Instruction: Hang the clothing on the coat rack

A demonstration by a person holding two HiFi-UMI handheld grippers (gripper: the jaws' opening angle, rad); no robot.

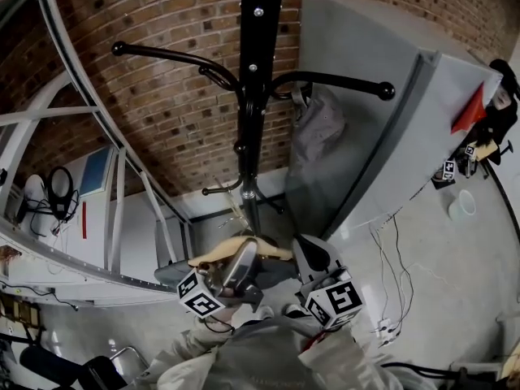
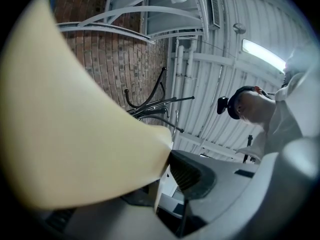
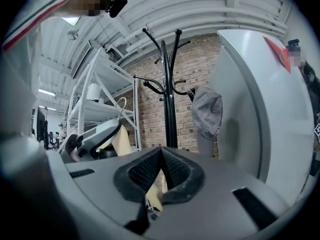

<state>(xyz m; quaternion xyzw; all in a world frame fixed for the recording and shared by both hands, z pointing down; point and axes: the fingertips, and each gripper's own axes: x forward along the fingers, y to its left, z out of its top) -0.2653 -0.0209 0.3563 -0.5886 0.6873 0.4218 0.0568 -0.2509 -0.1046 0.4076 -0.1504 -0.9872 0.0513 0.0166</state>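
Two grippers, both busy? — Yes. The left gripper's [image 2: 167,159] fingers pinch the cream clothing [image 1: 240,249], which drapes over one of them. The right gripper's [image 3: 160,154] fingers are closed on another part of it.
Where is it? — Low, before the coat rack's [image 1: 257,96] pole, on no hook.
The room? — Brick wall [image 1: 162,112] behind, concrete floor [image 1: 439,258], white shelving [image 1: 114,210] left.
Anything in the way? — A grey garment [image 1: 318,132] hangs by the rack's right arm, beside a grey panel [image 1: 382,136].
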